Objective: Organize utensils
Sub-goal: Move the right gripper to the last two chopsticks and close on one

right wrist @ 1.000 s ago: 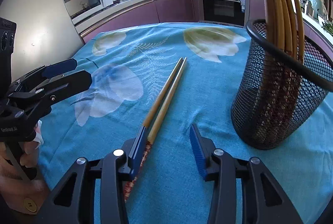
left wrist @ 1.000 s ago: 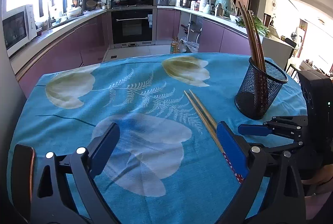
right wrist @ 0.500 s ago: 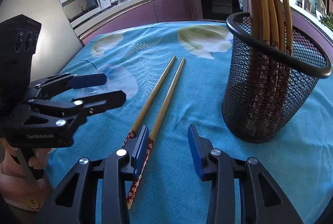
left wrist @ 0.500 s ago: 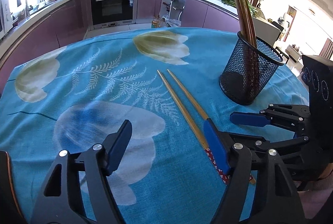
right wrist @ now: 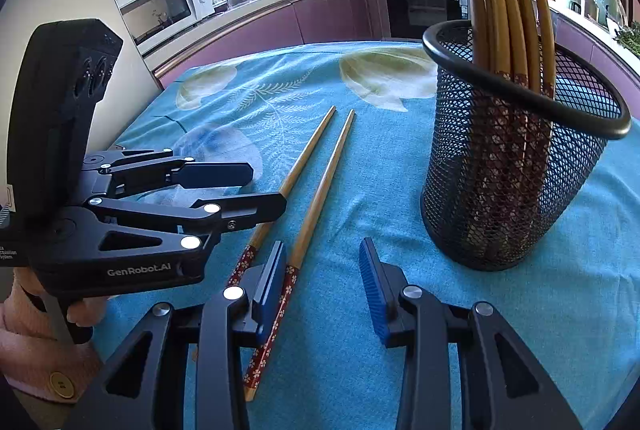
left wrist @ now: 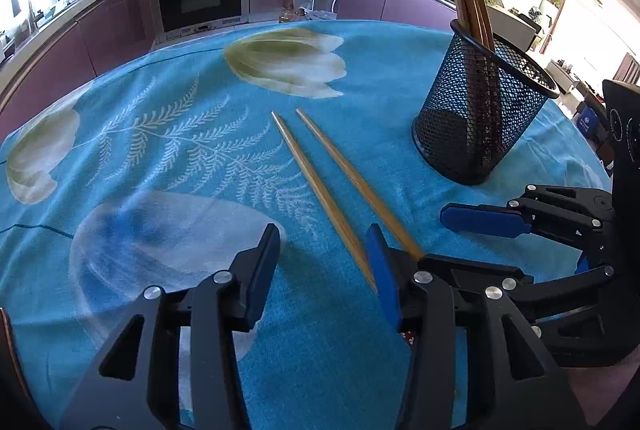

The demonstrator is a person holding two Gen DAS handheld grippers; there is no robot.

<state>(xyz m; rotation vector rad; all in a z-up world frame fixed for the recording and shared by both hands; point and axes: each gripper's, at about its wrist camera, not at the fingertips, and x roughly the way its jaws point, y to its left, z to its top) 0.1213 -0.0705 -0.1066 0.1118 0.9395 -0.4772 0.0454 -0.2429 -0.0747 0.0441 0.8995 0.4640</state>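
Left gripper [left wrist: 322,266] nearer chopsticks [left wrist: 320,186], jaws closing, empty; right gripper [right wrist: 322,284] half-open, empty; mesh holder [right wrist: 516,166] beside.

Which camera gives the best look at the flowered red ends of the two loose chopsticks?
The right wrist view: both patterned ends show beside its gripper's finger. The left wrist view shows only the plain shafts; its own finger hides the ends.

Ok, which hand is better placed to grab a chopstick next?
Probably the left. The left gripper has its jaws closing with one chopstick between them. The right gripper only hovers by the other chopstick, jaws apart.
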